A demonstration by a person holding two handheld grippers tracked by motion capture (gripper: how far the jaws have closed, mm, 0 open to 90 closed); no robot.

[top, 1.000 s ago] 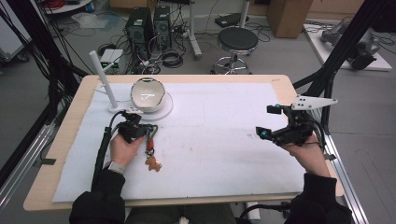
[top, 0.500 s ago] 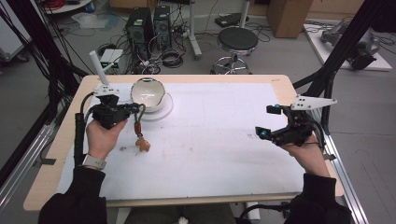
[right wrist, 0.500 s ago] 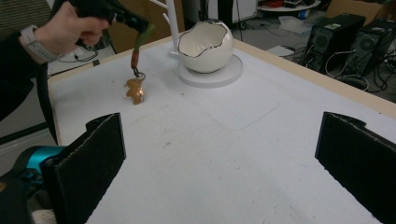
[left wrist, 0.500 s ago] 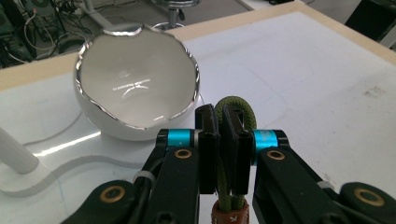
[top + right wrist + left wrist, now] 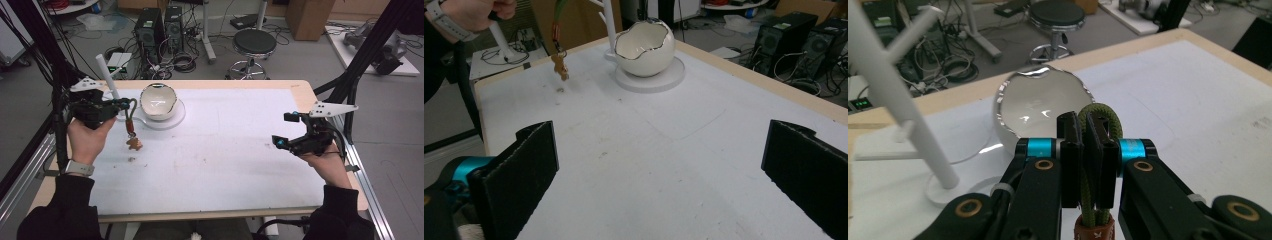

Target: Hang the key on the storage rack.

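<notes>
my left gripper (image 5: 118, 106) fingers clamped on the green cord loop (image 5: 1096, 116), egg-shaped bowl (image 5: 158, 101) at its 3 o'clock, my right gripper (image 5: 286, 131) fingers spread wide over the worktop (image 5: 225, 160)

The high view looks forward and down from above the person's side, taking in the whole table (image 5: 210, 170). The left gripper view sits close over the far left corner, facing the egg-shaped bowl (image 5: 1040, 102) nearby. The right gripper view looks low across the mat toward that same bowl (image 5: 644, 42) (seen farther off).
</notes>
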